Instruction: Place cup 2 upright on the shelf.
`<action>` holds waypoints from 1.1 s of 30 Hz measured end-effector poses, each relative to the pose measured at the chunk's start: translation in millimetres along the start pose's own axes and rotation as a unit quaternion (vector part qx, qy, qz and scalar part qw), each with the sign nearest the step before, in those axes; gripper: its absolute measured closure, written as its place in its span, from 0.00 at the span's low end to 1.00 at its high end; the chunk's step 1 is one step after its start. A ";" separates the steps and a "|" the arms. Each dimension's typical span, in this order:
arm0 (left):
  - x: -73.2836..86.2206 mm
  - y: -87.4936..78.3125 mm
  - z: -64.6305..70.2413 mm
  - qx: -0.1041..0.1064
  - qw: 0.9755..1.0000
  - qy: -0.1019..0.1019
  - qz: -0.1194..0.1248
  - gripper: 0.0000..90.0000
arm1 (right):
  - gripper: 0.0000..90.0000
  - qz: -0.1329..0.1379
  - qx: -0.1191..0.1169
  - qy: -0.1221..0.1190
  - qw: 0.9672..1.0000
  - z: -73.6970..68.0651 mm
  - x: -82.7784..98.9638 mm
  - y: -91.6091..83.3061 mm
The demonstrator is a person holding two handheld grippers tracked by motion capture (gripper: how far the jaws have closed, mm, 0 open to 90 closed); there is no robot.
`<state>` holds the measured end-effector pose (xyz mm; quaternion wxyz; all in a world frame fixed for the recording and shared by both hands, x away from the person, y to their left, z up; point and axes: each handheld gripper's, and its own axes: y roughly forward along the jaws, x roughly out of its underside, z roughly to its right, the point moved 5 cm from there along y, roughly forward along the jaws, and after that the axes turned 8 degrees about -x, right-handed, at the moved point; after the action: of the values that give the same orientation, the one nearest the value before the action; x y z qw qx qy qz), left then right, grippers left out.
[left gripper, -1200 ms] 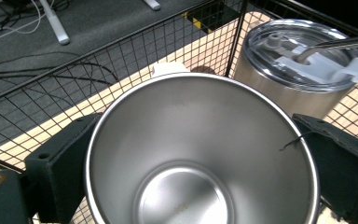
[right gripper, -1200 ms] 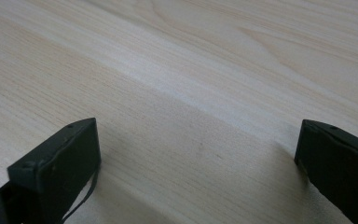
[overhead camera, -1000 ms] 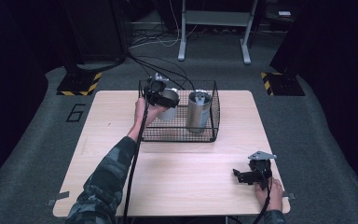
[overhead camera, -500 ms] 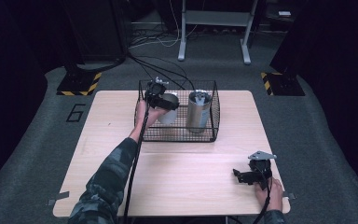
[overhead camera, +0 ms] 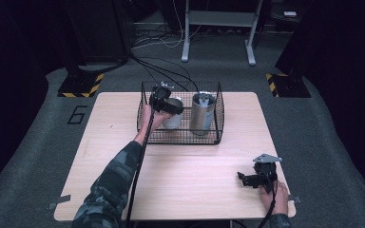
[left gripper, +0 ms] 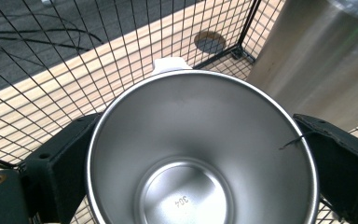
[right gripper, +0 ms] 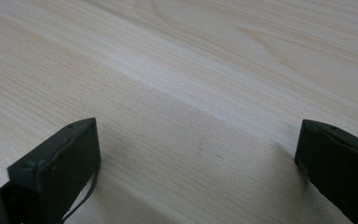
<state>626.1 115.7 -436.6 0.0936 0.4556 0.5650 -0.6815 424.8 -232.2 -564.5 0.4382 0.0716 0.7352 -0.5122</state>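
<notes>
A shiny steel cup (left gripper: 200,154) with "304" stamped in its bottom faces the camera in the left gripper view. My left gripper (left gripper: 200,158) is shut on it, one black jaw pressed to each side. From above, the left gripper (overhead camera: 166,107) holds the cup (overhead camera: 173,118) inside the left half of a black wire basket (overhead camera: 180,141). A taller steel canister (overhead camera: 202,114) stands upright in the basket just to the cup's right, also visible as the canister (left gripper: 317,56). My right gripper (overhead camera: 244,179) rests near the table's front right, open over bare wood, its jaws wide apart (right gripper: 198,154).
The wooden table (overhead camera: 123,142) carries the basket at its far middle. The basket's mesh wall (left gripper: 74,70) stands close behind the cup. A white tab (left gripper: 170,65) sticks out past the cup's far rim. Cables and a stand's legs lie on the floor beyond.
My left gripper has lowered the cup a little further into the basket, beside the canister. The right gripper has stayed where it was.
</notes>
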 end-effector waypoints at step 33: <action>14.0 17.1 -3.1 -0.010 0.999 -0.003 -0.039 0.06 | 0.00 0.002 -0.001 0.004 1.000 -0.7 0.0 0.2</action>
<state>630.8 117.9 -458.3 0.0734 0.4302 0.5890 -0.6802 424.5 -231.5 -564.6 0.4359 0.0746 0.7376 -0.5102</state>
